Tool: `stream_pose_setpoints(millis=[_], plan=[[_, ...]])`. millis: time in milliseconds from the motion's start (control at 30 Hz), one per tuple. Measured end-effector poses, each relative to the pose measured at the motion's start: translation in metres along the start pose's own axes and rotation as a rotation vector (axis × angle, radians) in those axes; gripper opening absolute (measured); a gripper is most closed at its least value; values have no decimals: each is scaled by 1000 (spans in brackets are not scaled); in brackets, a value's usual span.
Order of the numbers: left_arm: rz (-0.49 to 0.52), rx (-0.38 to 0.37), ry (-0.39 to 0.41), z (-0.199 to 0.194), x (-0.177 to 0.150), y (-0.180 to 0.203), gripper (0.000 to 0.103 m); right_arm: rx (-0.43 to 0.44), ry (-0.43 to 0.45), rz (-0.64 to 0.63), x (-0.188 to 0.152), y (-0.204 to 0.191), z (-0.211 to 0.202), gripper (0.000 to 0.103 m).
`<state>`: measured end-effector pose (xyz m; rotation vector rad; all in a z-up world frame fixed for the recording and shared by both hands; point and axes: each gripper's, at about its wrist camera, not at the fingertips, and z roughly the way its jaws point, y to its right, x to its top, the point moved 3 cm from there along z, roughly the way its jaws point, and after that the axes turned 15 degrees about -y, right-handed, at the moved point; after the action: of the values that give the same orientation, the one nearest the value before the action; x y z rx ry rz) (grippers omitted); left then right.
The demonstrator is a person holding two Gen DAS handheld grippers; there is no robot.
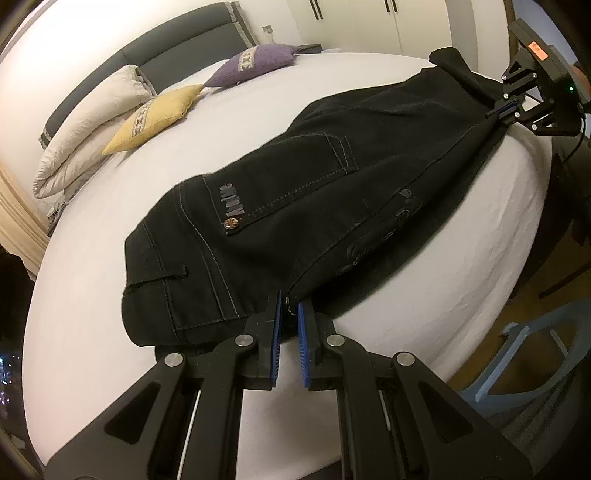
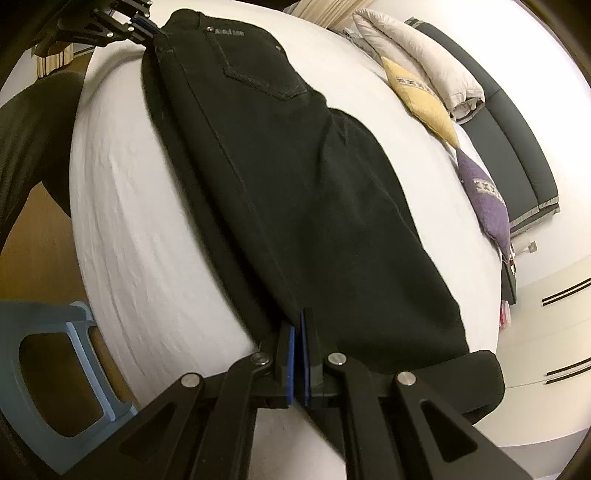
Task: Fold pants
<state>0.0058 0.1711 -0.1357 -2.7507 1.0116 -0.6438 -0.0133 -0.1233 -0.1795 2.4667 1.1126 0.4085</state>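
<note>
Black pants (image 1: 332, 192) lie folded lengthwise, leg on leg, along the near edge of a white bed (image 1: 110, 295). My left gripper (image 1: 290, 314) pinches the waistband edge near the zipper, its blue pads a small gap apart with fabric between. My right gripper (image 2: 297, 332) is shut on the leg hems at the other end; the pants (image 2: 295, 184) stretch from it to the waist. Each gripper shows in the other's view: the right one (image 1: 504, 109) at the top right, the left one (image 2: 147, 24) at the top left.
A folded beige duvet (image 1: 92, 122), a yellow cushion (image 1: 155, 118) and a purple cushion (image 1: 255, 62) lie by the grey headboard (image 1: 184, 51). A light blue stool (image 1: 535, 354) stands on the floor beside the bed. White wardrobes (image 2: 554, 314) stand behind.
</note>
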Motion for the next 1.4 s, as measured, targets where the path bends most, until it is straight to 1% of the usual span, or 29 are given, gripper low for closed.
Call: stream_pose_setpoints(millis=[200,267,333,400,433,500,567,600,633,667,700,733,767,800,833,867,933,1000,1067,1100,1167,1200,1233,1300,1400], plan=[[20,8,-14,8,5,-3,7,11,-2,21,-1,-3,5,4],[9,2,-35,15,5,-6,12,5,1,16,-1,-4,6,4],[-5,-4,-42,20,4,-8,12,-26,7,-3,-2,-6,8,5],[3,14,-49,18,4,-6,13,-69,10,-17,-3,-14,8,5],[6,17,-63,18,4,-6,14,-78,11,-17,-4,-15,7,6],[1,2,-87,16,4,-8,14,-81,13,5,-5,-15,6,7],[-16,-32,-109,10,3,-11,14,-73,18,41,-8,-13,3,10],[-23,-55,-111,6,2,-12,14,-70,20,55,-11,-13,1,14],[-32,-92,-116,0,3,-13,14,-72,25,71,-13,-12,-1,23],[-39,-105,-115,-5,5,-11,14,-79,31,94,-17,-9,-4,29],[-54,-114,-100,-12,10,-13,14,-75,35,114,-21,-9,-8,43],[-75,-128,-74,-20,18,-14,14,-52,42,143,-25,-5,-13,61],[-97,-145,-46,-27,29,-14,14,-6,49,175,-30,-1,-18,68],[-114,-159,-18,-32,39,-15,14,39,61,209,-35,2,-24,74],[-129,-167,5,-34,53,-15,14,86,80,254,-41,9,-31,73],[-136,-178,21,-33,70,-12,14,125,93,307,-47,19,-37,74],[-133,-194,42,-26,98,-3,14,175,99,432,-60,45,-42,74],[-131,-199,19,-7,126,7,14,210,88,640,-80,93,-40,74],[-135,-204,-16,14,144,14,14,263,65,847,-102,143,-34,74],[-144,-215,-48,29,150,17,14,294,38,966,-115,173,-27,74],[-157,-245,-114,52,155,26,14,340,-4,1073,-127,207,-17,74],[-159,-248,-140,62,154,30,14,353,-16,1110,-130,225,-11,74],[-158,-234,-146,69,153,34,14,358,-28,1131,-130,238,-6,74],[-164,-210,-116,70,152,36,14,347,-85,1152,-125,262,9,74],[-210,-238,-101,74,151,31,14,378,-222,1202,-117,284,41,75]])
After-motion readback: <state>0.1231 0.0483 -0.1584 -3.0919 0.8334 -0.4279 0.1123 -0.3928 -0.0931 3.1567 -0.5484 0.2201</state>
